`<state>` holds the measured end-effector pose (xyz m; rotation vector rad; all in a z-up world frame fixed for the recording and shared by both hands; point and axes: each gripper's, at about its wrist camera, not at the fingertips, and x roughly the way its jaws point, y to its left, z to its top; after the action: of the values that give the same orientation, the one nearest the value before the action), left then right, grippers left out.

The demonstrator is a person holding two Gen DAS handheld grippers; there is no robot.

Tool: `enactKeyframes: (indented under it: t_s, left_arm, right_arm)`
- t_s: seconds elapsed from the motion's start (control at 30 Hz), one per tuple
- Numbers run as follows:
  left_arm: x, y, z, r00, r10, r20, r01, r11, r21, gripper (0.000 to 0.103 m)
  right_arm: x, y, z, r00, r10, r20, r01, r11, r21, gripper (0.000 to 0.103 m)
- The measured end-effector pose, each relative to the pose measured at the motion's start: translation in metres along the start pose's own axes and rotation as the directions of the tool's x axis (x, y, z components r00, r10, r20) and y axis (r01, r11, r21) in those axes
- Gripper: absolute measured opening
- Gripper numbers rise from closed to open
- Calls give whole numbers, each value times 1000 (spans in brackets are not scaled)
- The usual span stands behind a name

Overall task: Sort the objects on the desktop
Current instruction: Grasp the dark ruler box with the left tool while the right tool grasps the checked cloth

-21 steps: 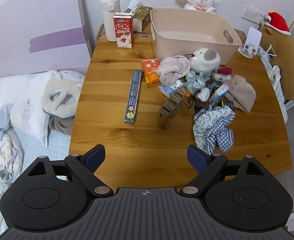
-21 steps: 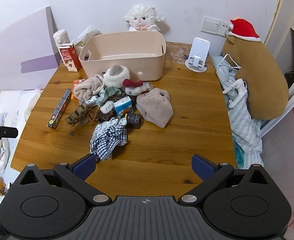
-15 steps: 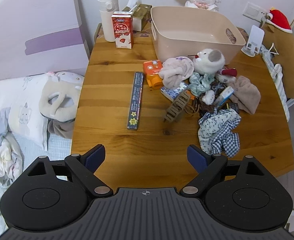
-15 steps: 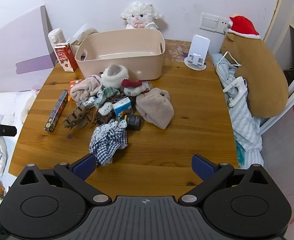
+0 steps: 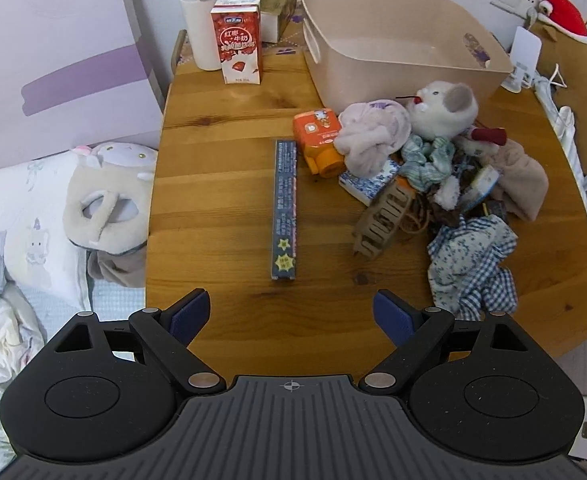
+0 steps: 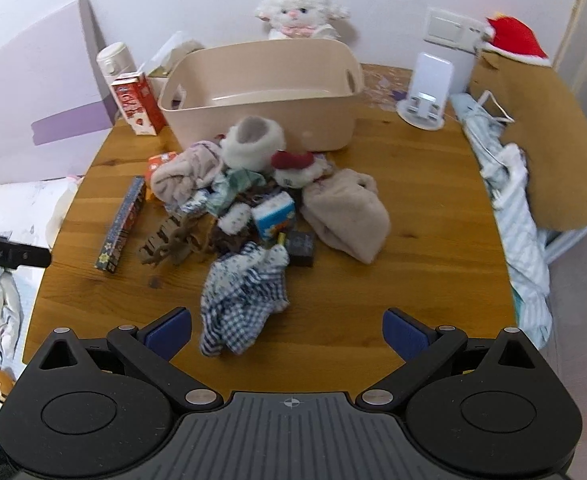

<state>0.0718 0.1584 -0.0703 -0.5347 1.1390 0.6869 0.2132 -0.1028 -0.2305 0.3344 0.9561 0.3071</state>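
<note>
A pile of small things lies mid-table: a blue checked cloth (image 6: 245, 300) (image 5: 473, 268), a beige cloth (image 6: 349, 212), a pink cloth (image 5: 369, 136), a white plush (image 5: 445, 108), an orange box (image 5: 319, 140), a brown hair claw (image 5: 381, 224) and a blue carton (image 6: 274, 215). A long dark box (image 5: 284, 208) (image 6: 122, 224) lies left of the pile. An empty beige bin (image 5: 397, 44) (image 6: 261, 92) stands behind it. My left gripper (image 5: 291, 316) is open and empty above the near edge, in line with the long box. My right gripper (image 6: 287, 330) is open and empty just before the checked cloth.
A red milk carton (image 5: 237, 44), a white flask (image 5: 201, 12) and a tissue box (image 5: 277, 4) stand at the back left. A white phone stand (image 6: 427, 88) and a brown plush with a red hat (image 6: 533, 136) are at the right. A bed (image 5: 33, 220) lies left of the wooden table (image 5: 221, 200).
Both grippers have moved forward and lower toward the table; the pile and the long box now look larger and closer. Both stay open. Nothing on the table has moved.
</note>
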Motion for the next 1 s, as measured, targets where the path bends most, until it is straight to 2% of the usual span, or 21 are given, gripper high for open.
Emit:
enactKeyframes:
  t_s: [0.17,0.3,0.7,0.8,0.9,1.0]
  left_arm:
    - [22,3,13,1000,-10,-17,10,999,37,90]
    - [44,6,21,999,11,-47,-12,1000,-12,90]
    - [112,13,42,991,5,-132,-18,995,-99,90]
    - [128,14,44,990,4,-138,-21,993,-116,90]
    - [144,16,44,987,32,-160,-55,988,-144,90]
    - [157,19,41,986,17,-165,-46,983,-178,90]
  right_arm:
    - [18,16,7,1000,7,6,-6,999,-32,103]
    - [34,23,13,1000,-26,-7,26,999,-37,103]
    - [95,32,12,993,-27,-116,28,1000,10,103]
    - [111,32,10,991,-22,-134,27,999,34,103]
    - [126,34,8,990,-28,-137,33,999,29,103]
    - [140,40,7,987,-27,-158,29,1000,10,103]
